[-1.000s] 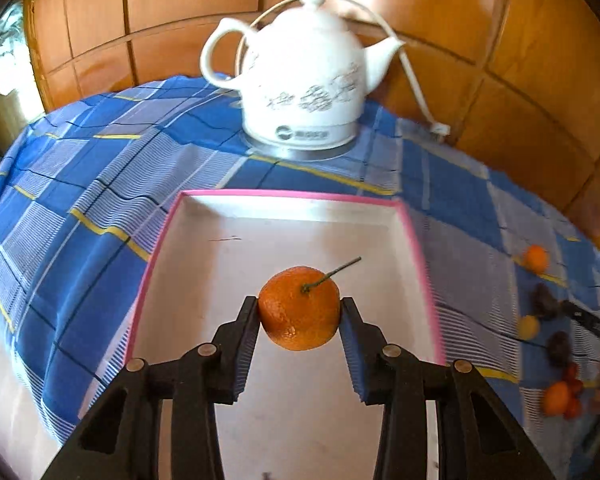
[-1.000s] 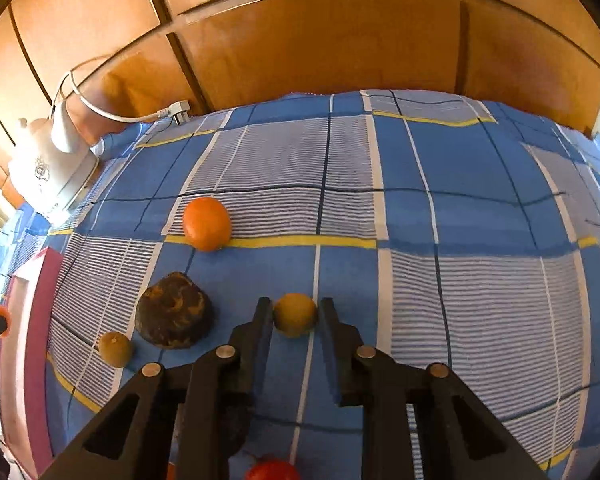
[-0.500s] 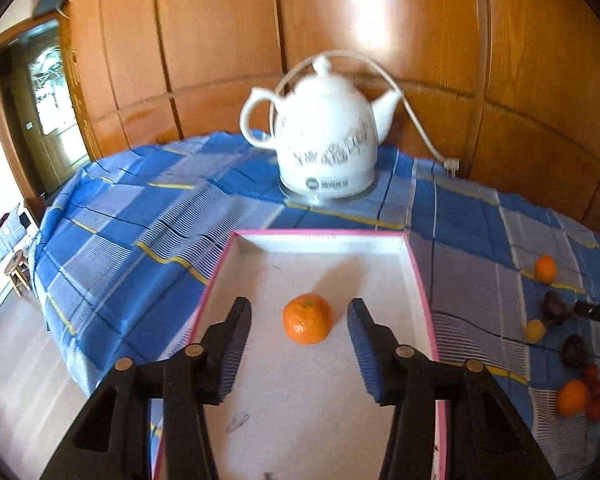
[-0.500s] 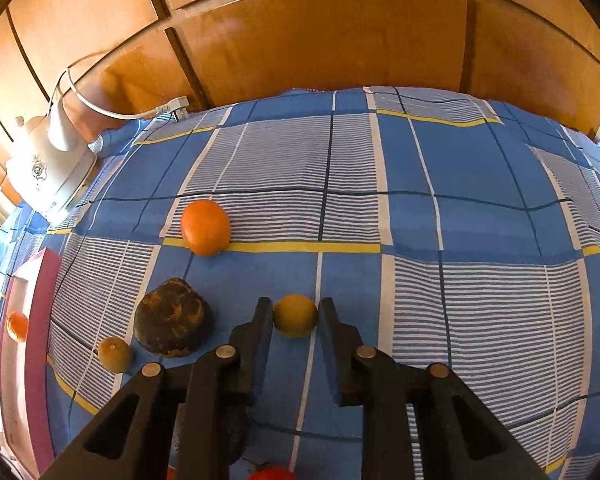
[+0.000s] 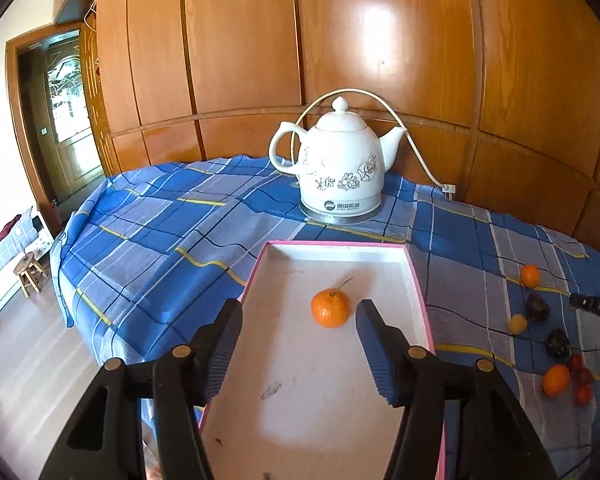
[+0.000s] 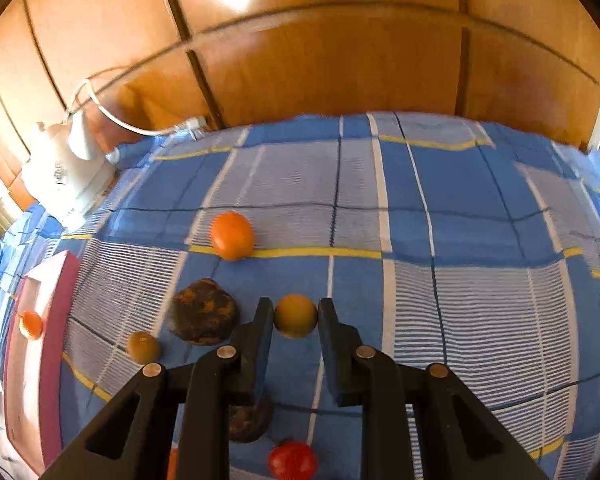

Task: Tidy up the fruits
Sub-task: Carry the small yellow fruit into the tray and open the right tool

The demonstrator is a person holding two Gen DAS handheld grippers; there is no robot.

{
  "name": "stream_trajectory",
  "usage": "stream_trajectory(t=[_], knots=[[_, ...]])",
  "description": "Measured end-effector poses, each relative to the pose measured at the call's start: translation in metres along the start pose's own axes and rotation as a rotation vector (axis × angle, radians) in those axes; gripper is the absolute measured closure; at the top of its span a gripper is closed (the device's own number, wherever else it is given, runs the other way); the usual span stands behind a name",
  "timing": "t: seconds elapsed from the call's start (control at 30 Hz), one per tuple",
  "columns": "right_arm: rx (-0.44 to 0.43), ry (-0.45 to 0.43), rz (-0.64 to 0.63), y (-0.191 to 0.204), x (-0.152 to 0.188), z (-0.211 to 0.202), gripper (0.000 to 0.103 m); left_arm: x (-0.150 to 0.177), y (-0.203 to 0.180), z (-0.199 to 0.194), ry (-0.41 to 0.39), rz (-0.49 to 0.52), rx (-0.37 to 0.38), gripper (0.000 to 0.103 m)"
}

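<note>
A stemmed orange mandarin (image 5: 331, 309) lies free on the floor of the white, pink-rimmed tray (image 5: 332, 245). My left gripper (image 5: 298, 312) hovers above and behind it, jaws opening, pads clear of the fruit. In the right wrist view my right gripper (image 6: 295, 309) is shut on a small yellow fruit (image 6: 295, 320) low over the blue checked cloth. Around it lie an orange (image 6: 232, 236), a dark brown fruit (image 6: 203, 317), a small yellow-brown fruit (image 6: 143, 347) and a red tomato (image 6: 293, 460). Another dark fruit (image 6: 248, 420) is partly hidden under the fingers.
A white corded kettle (image 5: 342, 172) stands behind the tray against the wood-panelled wall. Loose fruits (image 5: 556, 380) lie on the cloth right of the tray, where the right gripper's tip (image 5: 592, 304) shows. The table's left edge drops to the floor; a stool (image 5: 28, 274) stands there.
My left gripper has let go of the mandarin, widened, and drawn back and up; the mandarin now rests in the tray. The right gripper keeps its grip on the yellow fruit and has shifted slightly.
</note>
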State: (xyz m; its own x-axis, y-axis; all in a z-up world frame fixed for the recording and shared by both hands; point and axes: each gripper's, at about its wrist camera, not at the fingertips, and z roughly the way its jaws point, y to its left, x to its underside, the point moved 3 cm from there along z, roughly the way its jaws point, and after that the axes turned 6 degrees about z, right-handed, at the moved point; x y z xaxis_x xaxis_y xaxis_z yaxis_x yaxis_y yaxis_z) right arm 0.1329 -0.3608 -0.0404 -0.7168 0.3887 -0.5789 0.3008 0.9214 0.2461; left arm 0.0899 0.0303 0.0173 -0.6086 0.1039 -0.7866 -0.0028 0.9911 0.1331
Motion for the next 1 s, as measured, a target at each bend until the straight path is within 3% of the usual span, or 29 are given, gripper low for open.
stream_trajectory(t=[0.27, 0.6, 0.8, 1.0], knots=[[-0.161, -0.015, -0.115, 0.060, 0.014, -0.031, 0.080, 0.012, 0.003, -0.006, 0.017, -0.009, 0.013, 0.043], [-0.404, 0.108, -0.316, 0.179, 0.071, -0.037, 0.080, 0.016, 0.003, -0.014, 0.006, -0.010, 0.027, 0.042], [-0.463, 0.151, -0.392, 0.224, 0.093, -0.035, 0.080, 0.017, 0.008, -0.015, 0.003, -0.023, 0.029, 0.042], [-0.459, 0.180, -0.460, 0.258, 0.113, -0.023, 0.080, 0.019, 0.013, -0.011, 0.012, -0.040, 0.026, 0.040]])
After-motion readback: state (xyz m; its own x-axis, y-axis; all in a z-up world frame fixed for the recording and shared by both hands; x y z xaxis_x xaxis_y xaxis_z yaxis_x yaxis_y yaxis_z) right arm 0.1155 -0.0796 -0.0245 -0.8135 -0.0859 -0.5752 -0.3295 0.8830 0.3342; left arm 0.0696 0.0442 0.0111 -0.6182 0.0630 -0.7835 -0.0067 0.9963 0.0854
